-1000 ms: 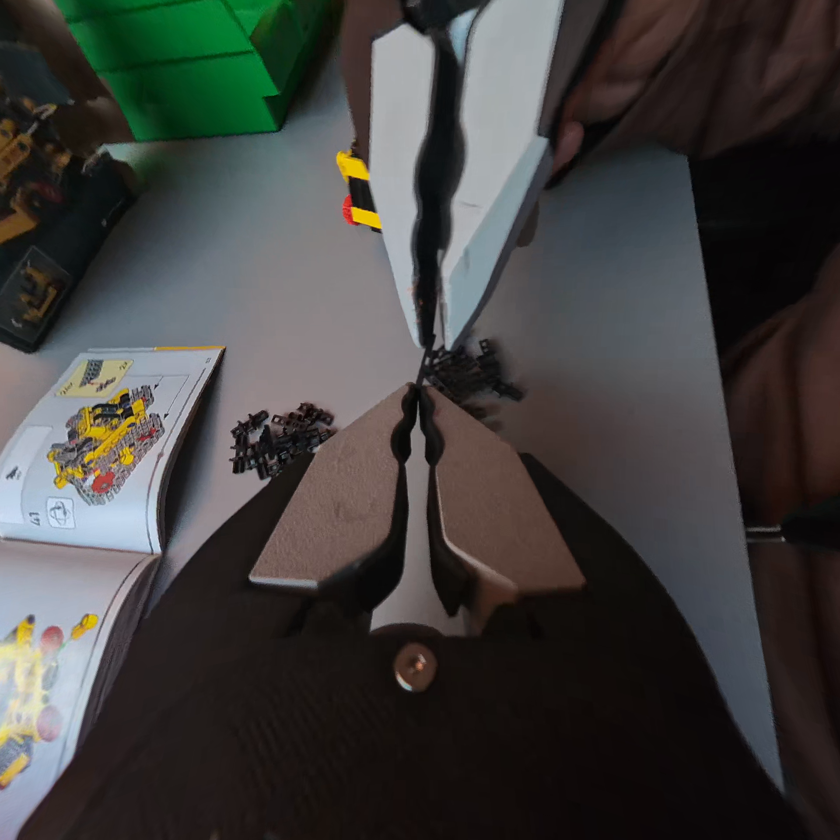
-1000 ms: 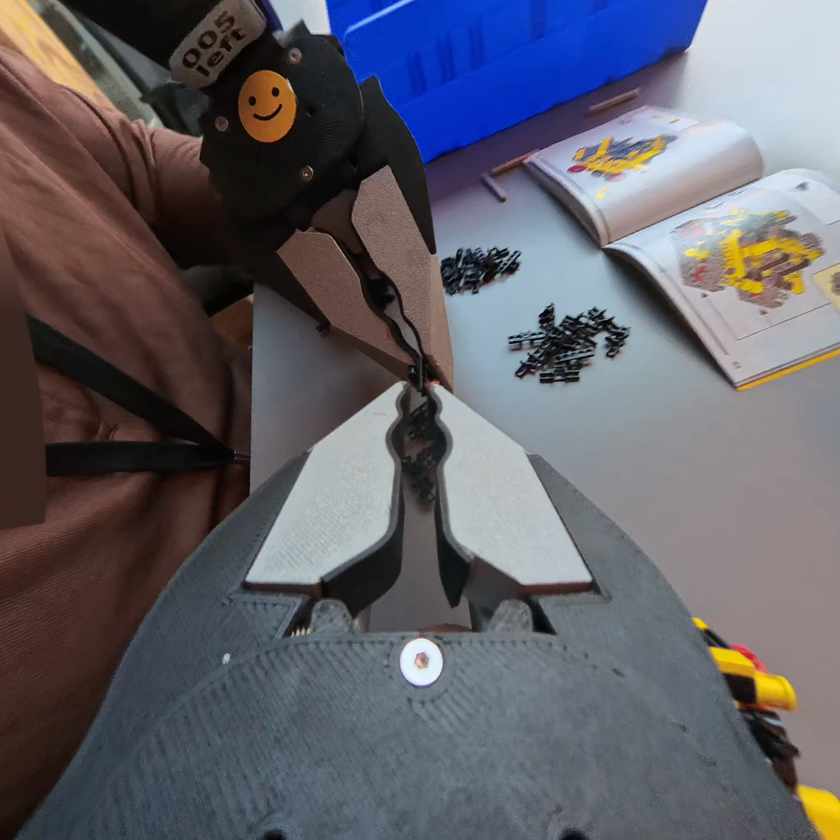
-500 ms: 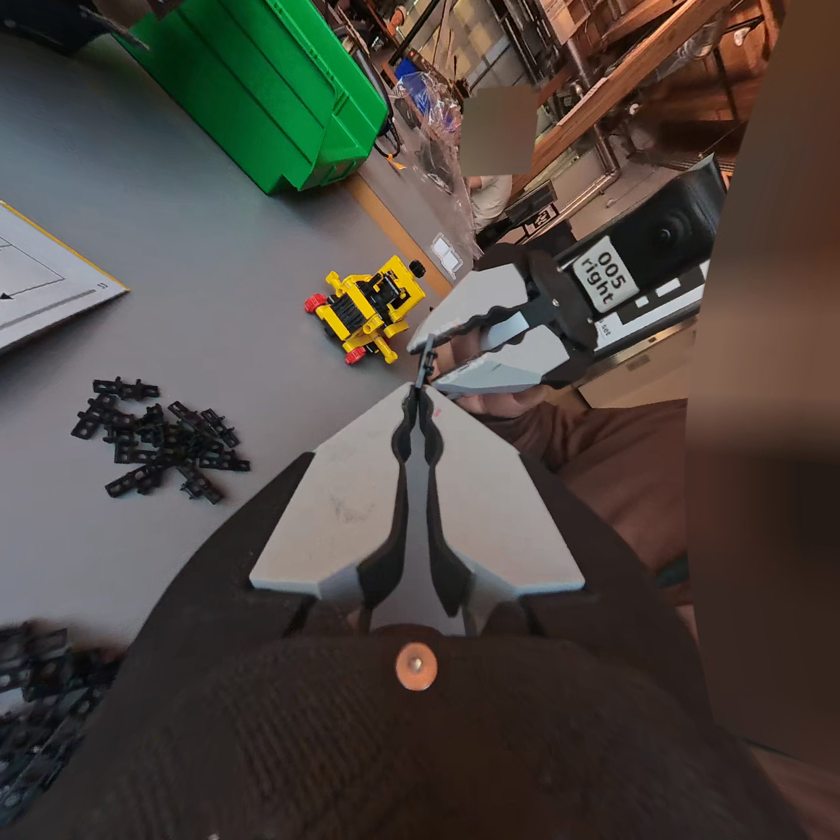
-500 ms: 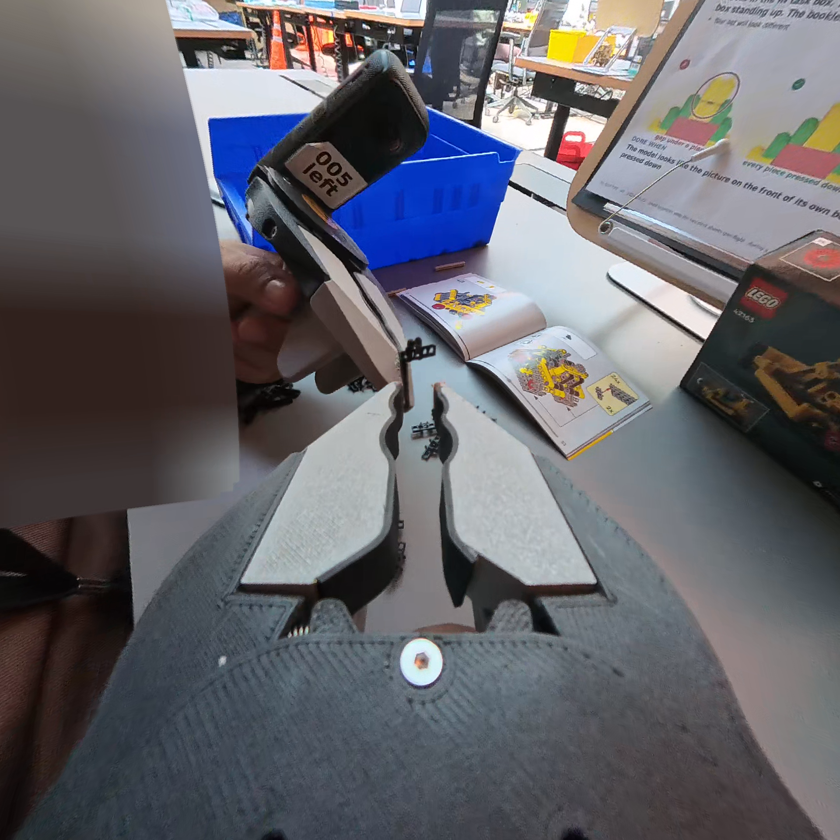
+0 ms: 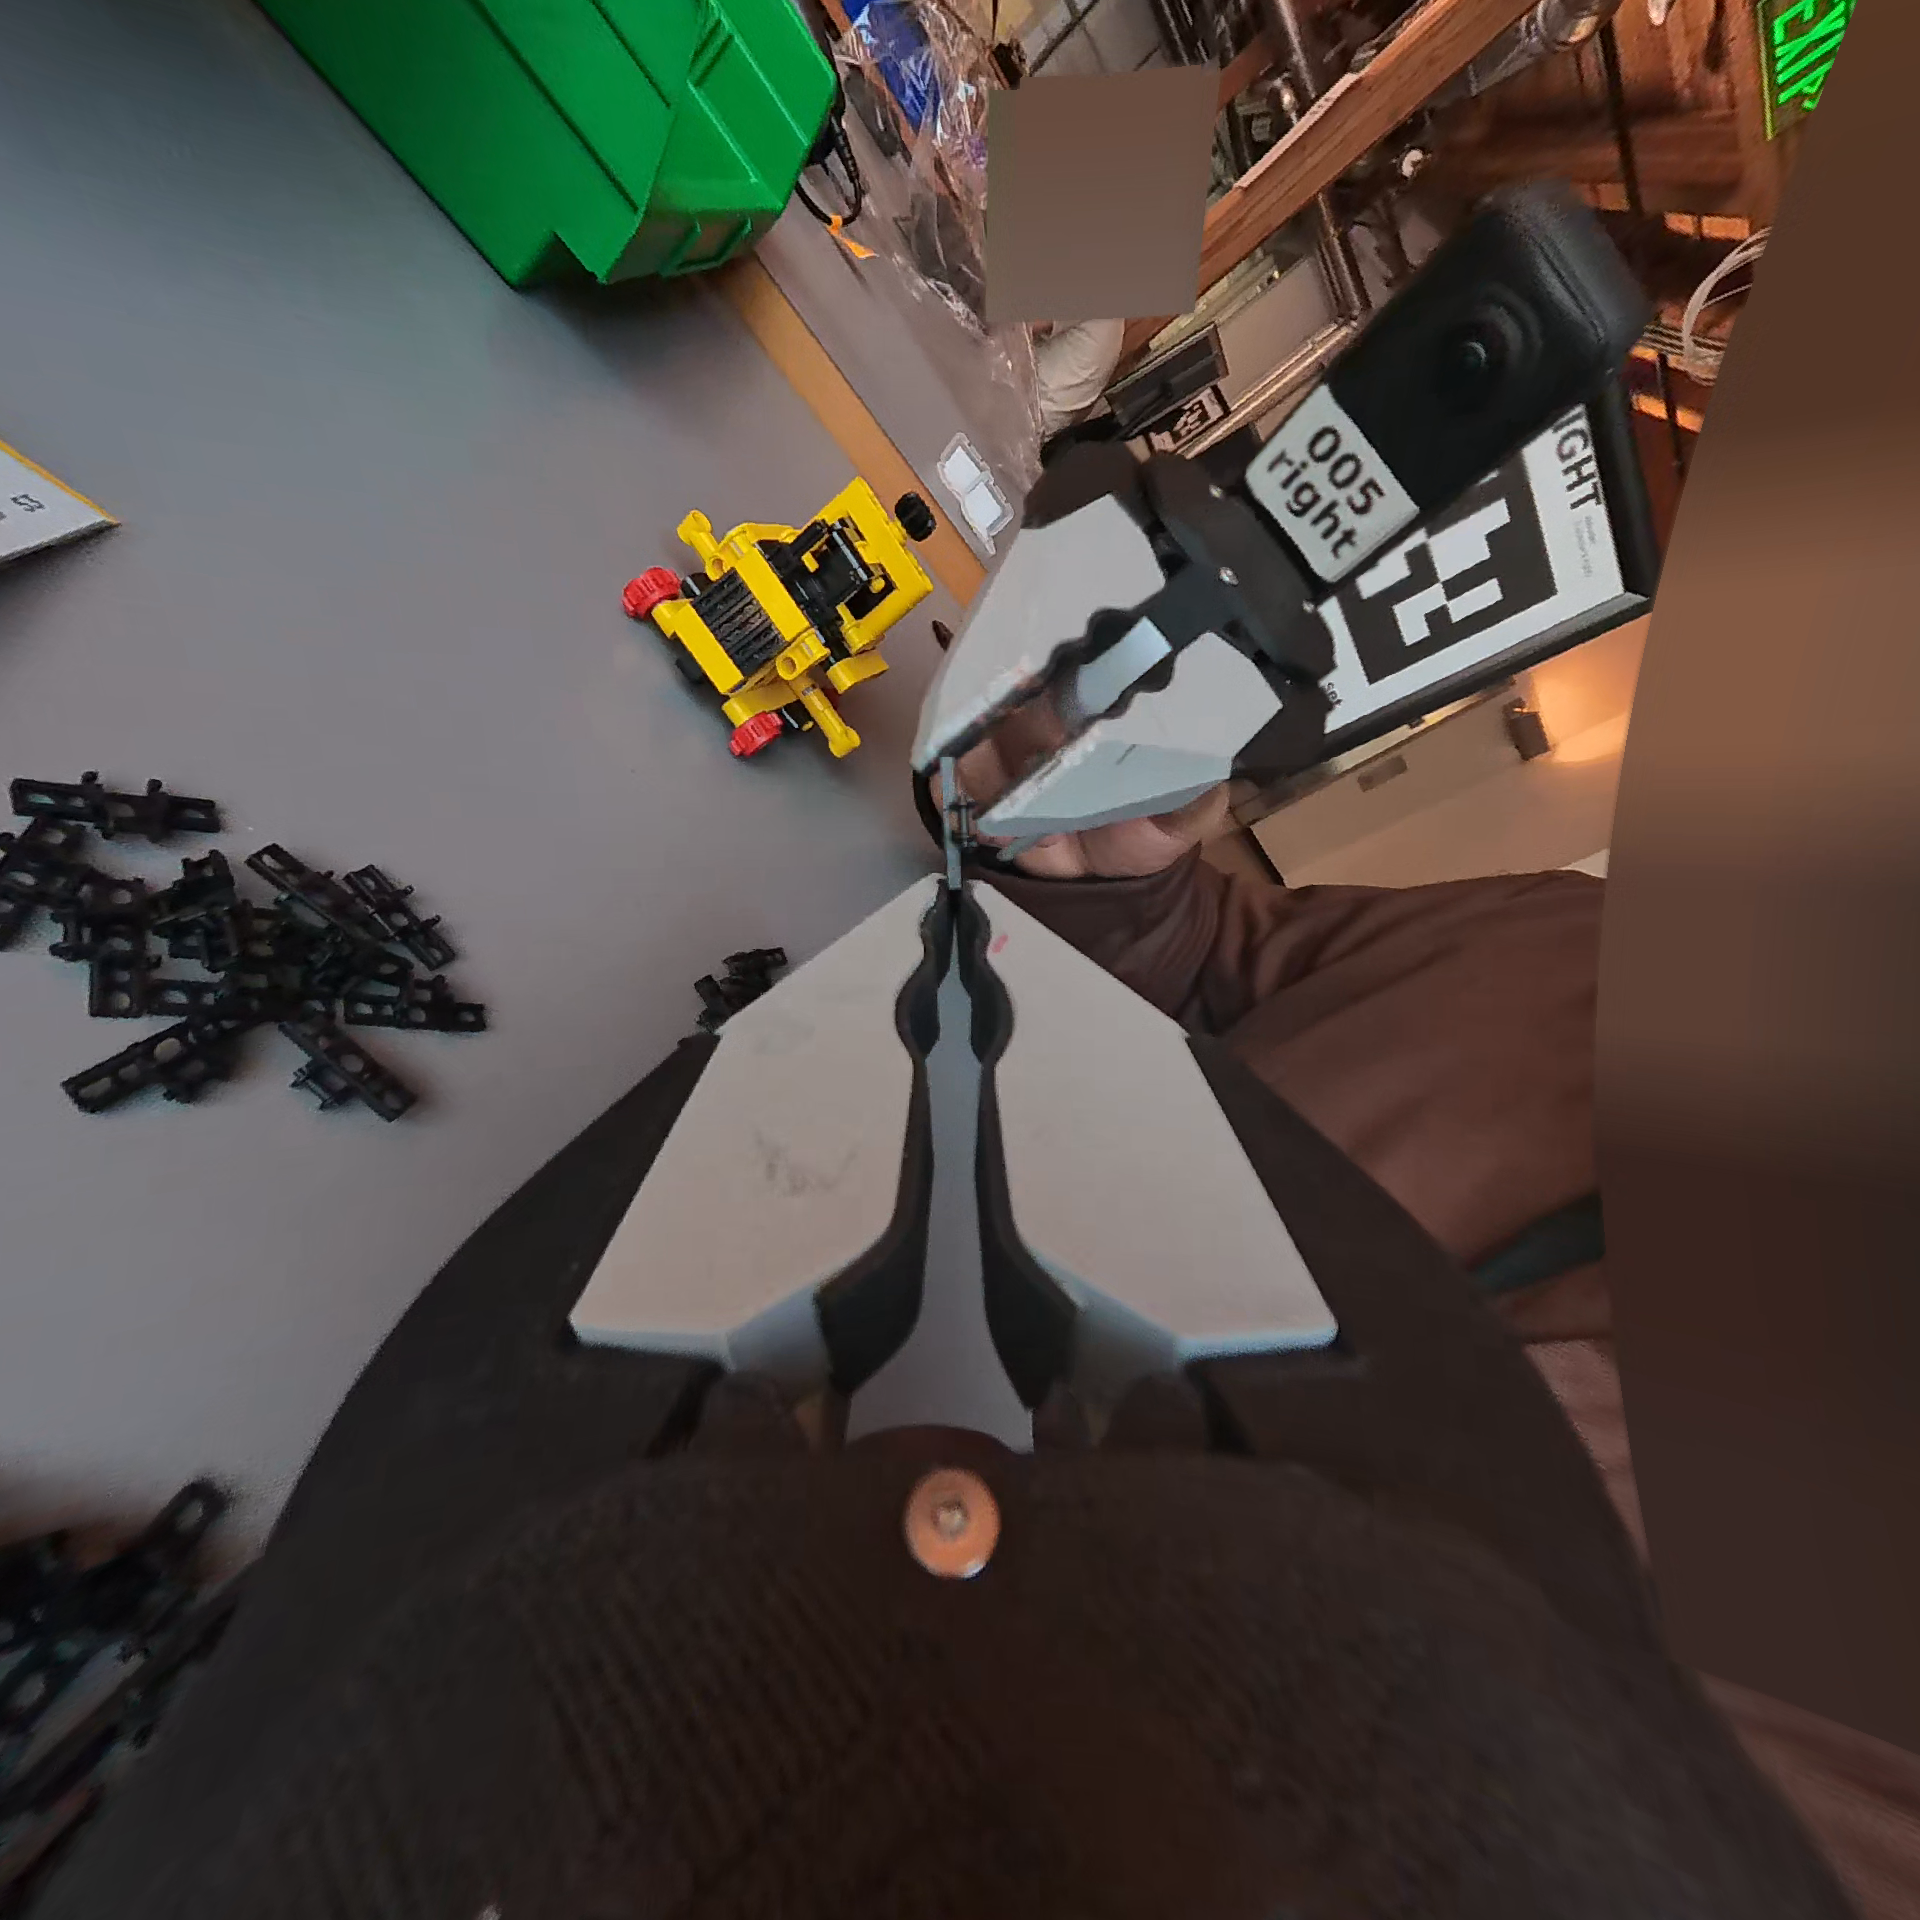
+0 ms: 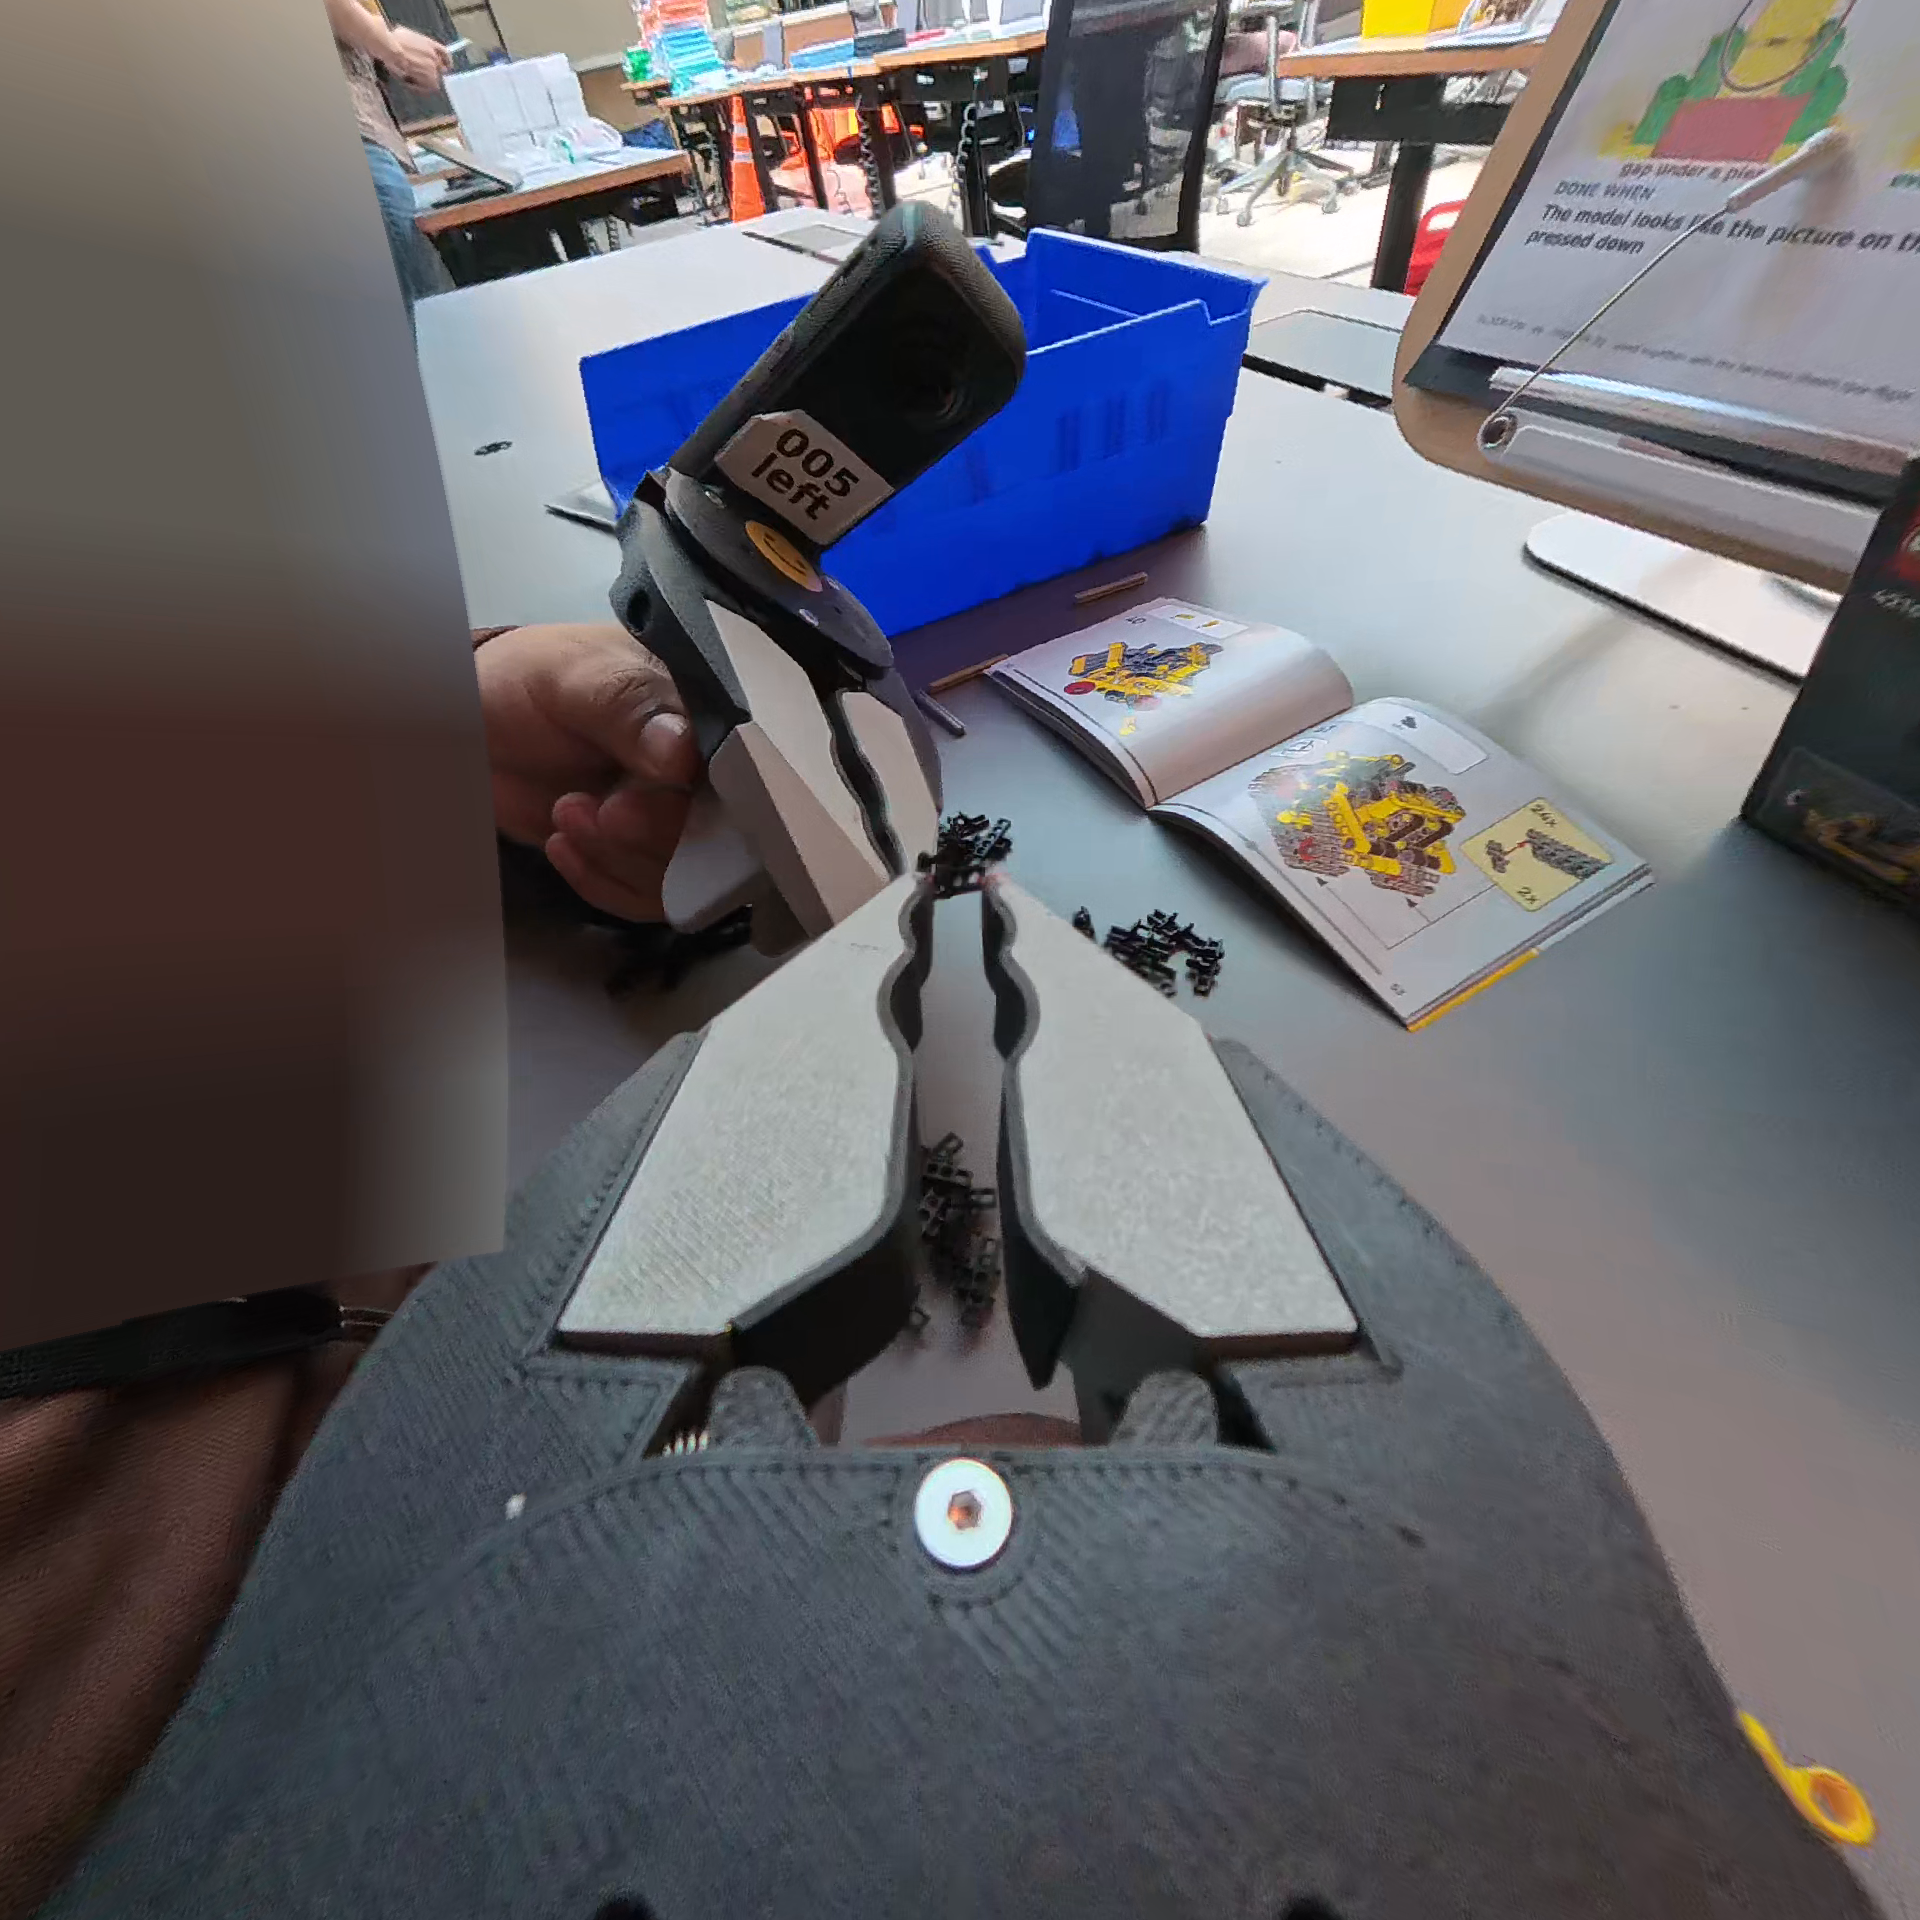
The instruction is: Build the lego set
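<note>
Your left gripper (image 5: 951,899) pinches a short black lego track chain (image 5: 954,831), held above the near table edge. Your right gripper (image 6: 954,891) is spread slightly, its tips seemingly beside the chain. Farther out, loose black track links (image 5: 249,956) lie left; the yellow lego bulldozer (image 5: 790,613) stands beyond.

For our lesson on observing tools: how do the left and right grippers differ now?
The left gripper is shut on a black link; the right gripper is open, its tips by that link. The left gripper shows a round yellow sticker; the right gripper shows a black-and-white square marker. Both have grey fingers with wavy inner edges and are hand-held.
</note>
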Demonstrator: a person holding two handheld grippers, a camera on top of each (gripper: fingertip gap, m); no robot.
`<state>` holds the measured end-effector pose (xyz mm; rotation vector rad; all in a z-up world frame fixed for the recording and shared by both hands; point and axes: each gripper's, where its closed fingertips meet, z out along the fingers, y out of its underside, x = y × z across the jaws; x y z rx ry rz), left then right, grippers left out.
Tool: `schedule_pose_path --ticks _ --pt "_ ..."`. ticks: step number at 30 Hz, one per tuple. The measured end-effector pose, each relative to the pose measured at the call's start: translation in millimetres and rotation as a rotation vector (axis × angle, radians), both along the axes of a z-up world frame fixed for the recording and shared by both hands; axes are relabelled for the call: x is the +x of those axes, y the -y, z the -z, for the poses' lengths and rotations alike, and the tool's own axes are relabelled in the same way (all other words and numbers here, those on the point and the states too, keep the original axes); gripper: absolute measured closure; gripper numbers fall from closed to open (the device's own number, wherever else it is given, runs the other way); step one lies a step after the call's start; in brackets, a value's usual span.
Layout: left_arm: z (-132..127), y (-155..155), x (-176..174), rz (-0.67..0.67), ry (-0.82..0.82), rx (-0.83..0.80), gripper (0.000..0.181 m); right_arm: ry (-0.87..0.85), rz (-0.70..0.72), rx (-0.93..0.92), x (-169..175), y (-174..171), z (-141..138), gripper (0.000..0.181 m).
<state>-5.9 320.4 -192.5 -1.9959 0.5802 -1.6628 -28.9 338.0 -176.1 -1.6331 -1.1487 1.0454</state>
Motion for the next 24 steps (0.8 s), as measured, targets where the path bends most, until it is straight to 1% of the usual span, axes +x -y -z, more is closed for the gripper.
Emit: schedule_pose_path --ticks 4,7,11,15,18,20,24 --pt "1 2 2 0.011 -0.001 -0.004 0.181 -0.016 -0.016 -0.056 1 0 1 0.177" --pt "0 4 3 0.019 -0.004 0.006 0.181 -0.012 -0.022 -0.088 2 -1 3 0.175" --pt "-1 6 3 0.029 0.002 0.006 0.181 -0.030 -0.055 -0.128 -1 3 2 0.178" --pt "-1 8 4 0.035 -0.009 0.018 0.181 -0.012 -0.047 -0.152 2 -1 6 0.172" --pt "-2 2 -1 0.004 -0.019 0.032 0.181 0.040 -0.002 -0.100 11 -7 11 0.171" --pt "-4 -4 -7 -0.026 -0.017 0.038 0.181 0.119 0.039 -0.047 19 -12 19 0.171" --pt "3 -8 -12 -0.057 -0.114 0.102 0.181 0.259 0.096 0.006 36 -13 34 0.175"
